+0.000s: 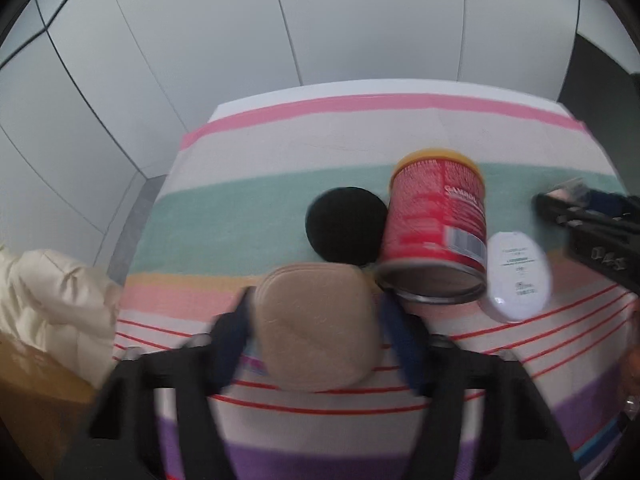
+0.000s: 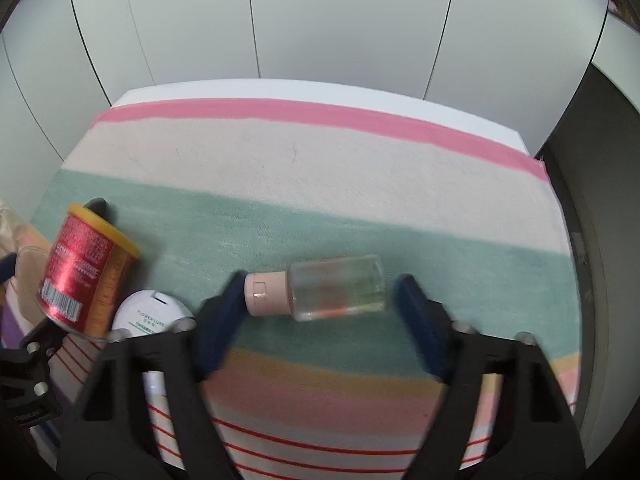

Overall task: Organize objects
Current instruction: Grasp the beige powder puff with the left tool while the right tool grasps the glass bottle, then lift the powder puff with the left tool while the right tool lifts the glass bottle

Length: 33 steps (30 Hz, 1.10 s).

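right gripper [image 2: 316, 300] spread, straddling clear plastic bottle with pink cap [image 2: 320, 292] | long axis 9–3 o'clock, cap at 9 | left gripper [image 1: 316, 320] flanks beige rounded pad [image 1: 316, 320], grip unclear

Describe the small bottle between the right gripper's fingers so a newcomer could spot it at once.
On the striped cloth, find the mint-green band. The clear bottle lies there on its side, between the fingers of the right gripper, well right of the red can and white compact. It alone is see-through, with a pale pink cap pointing left.

Far striped cloth [image 2: 320, 160] lies open; red can [image 2: 80, 276] crowds left.
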Available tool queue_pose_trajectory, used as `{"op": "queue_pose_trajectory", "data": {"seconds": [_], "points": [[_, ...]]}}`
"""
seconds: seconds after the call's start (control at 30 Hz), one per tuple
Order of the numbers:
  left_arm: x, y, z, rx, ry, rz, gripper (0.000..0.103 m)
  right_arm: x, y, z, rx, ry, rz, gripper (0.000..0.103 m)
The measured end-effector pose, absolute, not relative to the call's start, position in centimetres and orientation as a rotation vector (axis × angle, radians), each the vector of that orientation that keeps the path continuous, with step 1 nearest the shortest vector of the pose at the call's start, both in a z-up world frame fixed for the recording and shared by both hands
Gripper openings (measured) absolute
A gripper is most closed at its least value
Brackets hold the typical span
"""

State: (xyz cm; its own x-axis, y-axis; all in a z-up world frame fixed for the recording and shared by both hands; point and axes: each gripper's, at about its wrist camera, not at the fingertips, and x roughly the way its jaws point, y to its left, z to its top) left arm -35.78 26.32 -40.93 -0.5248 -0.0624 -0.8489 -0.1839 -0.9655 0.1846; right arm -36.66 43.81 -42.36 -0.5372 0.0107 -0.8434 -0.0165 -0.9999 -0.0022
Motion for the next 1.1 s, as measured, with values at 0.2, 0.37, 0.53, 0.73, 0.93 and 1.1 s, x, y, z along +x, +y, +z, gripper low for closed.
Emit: {"op": "queue_pose_trajectory", "data": {"seconds": [0.2, 0.37, 0.53, 0.73, 0.93, 1.1], "points": [[-35.9, 25.1, -40.0, -1.514, 0.244, 2.637, 0.053, -35.7, 45.0, -41.5, -1.491, 0.062, 2.725, 0.064], [-35.5, 25.1, -38.0, -1.479, 0.251, 2.660, 0.053, -34.7, 45.6, -39.7, -1.484, 0.098, 2.727, 0.064], [-34.9, 25.3, -34.9, -1.455, 0.243, 2.670, 0.053, -33.8, 45.1, -36.9, -1.471, 0.071, 2.733, 0.064], [-33.6, 25.0, -29.3, -1.431, 0.194, 2.680, 0.053, -32.4, 44.4, -31.4, -1.430, 0.037, 2.742, 0.064], [-32.4, 24.4, -21.7, -1.371, 0.140, 2.709, 0.053, -30.4, 43.9, -23.3, -1.348, 0.011, 2.760, 0.064], [-30.9, 23.4, -15.0, -1.327, 0.048, 2.734, 0.053, -28.1, 43.3, -16.6, -1.289, 0.022, 2.782, 0.064]]}}
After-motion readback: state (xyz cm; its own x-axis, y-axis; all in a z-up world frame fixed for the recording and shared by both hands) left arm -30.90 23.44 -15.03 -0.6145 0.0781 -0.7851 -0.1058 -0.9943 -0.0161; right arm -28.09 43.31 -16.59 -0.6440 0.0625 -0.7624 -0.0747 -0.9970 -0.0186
